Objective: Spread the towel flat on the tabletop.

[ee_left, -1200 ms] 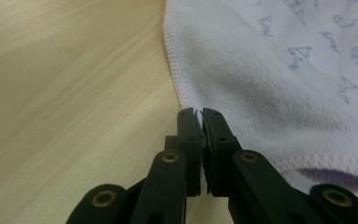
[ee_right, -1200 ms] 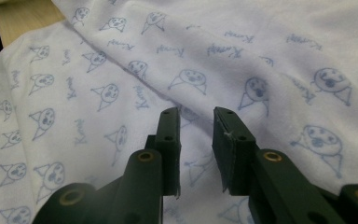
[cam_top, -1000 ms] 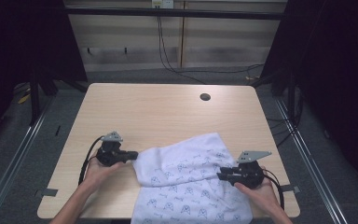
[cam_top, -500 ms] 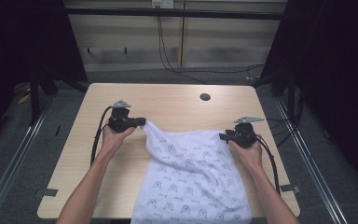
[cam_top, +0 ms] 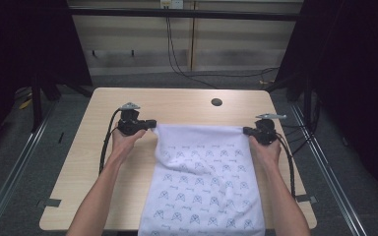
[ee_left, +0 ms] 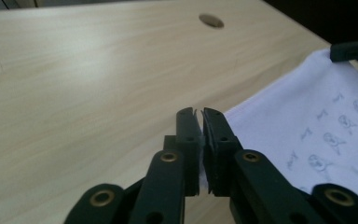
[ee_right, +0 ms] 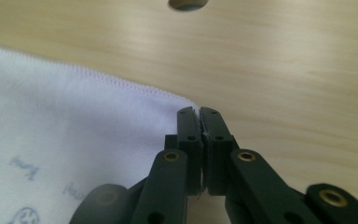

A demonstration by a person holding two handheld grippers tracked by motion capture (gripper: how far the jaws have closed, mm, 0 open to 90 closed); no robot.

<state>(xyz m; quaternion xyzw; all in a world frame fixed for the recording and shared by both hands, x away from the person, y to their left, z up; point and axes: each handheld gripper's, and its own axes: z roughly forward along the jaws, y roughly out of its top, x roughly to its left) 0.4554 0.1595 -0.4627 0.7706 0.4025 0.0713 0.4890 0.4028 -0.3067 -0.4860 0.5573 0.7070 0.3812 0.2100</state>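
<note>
Cloth [cam_top: 202, 182] hangs over the counter's [cam_top: 177, 105] near edge and now lies spread flat, no longer bunched. Farther up, left tool [cam_top: 147, 124] and right tool [cam_top: 248, 131] each clench a far corner, having moved apart; spreading looks nearly complete.

The cloth [cam_top: 202, 182] held between the two tongs is seen as a soft, matt white fabric with a pale grey printed pattern and a stitched hem along the far edge. The table [cam_top: 177, 105] under and beyond the tongs is made of light wood with a fine grain and a smooth, slightly shiny finish. The left gripper [ee_left: 199, 112] and the right gripper [ee_right: 199, 111] are formed of matt black plastic, with small brass-coloured metal rivets set in the arms behind the jaws.
</note>
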